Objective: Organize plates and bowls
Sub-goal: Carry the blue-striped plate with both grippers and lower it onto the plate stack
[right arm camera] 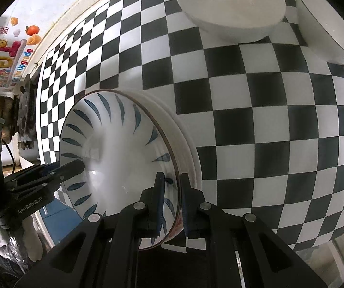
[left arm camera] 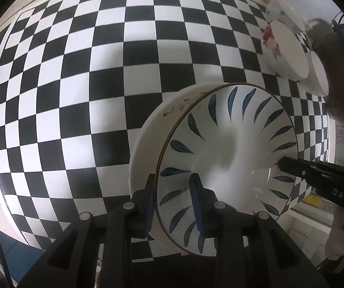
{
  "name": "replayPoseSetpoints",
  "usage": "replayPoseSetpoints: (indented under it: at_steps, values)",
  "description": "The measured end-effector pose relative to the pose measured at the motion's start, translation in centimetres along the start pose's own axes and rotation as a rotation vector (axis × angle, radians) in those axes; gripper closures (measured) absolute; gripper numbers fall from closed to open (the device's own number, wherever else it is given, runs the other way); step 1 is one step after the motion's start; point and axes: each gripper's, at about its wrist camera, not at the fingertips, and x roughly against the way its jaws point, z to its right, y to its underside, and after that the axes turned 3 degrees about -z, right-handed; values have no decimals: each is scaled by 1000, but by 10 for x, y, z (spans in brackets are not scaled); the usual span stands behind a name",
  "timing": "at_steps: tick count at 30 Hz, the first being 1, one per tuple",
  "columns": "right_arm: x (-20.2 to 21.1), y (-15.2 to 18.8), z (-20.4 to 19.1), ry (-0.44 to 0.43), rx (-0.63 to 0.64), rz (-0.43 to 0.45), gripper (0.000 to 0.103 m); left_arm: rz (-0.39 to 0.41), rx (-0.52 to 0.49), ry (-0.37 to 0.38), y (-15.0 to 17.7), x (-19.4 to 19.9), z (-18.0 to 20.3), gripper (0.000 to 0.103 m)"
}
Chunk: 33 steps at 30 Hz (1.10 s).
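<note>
Both grippers are clamped on the blue-leaf bowl (left arm camera: 222,148), left gripper (left arm camera: 174,201) on its left rim, right gripper (right arm camera: 173,199) on its right, over the checkered tablecloth (left arm camera: 75,96). Readable text: "DAS" on one, "GenRobot.AI" on the other. White bowl (right arm camera: 232,7) sits far off.

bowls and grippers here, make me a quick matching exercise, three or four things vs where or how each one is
Things:
1. blue-leaf bowl
2. floral bowl
3. plain white bowl
4. checkered tablecloth

States:
A. standing alone, far side of the cloth in the right wrist view
B. clamped at its rim by the left gripper and the right gripper
C. at the upper right in the left wrist view, red flowers on its side
D. spread under all the bowls

Pairs: 1-B, 2-C, 3-A, 4-D
</note>
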Motion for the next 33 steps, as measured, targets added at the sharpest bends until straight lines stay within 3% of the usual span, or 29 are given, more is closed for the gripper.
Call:
replayPoseSetpoints:
  at_steps: [11,26,33]
  values:
    - [-21,-6,-13,37,13,-23,89,-33,11,-25,-1,-17,6,78]
    - [-25,-4,-30,139,-7,-4,85,-13,65,-75,12,-21,22,78]
    - [-30,-4,-31,124,-34,-33,85,-40,75,-64,17,-24,20,78]
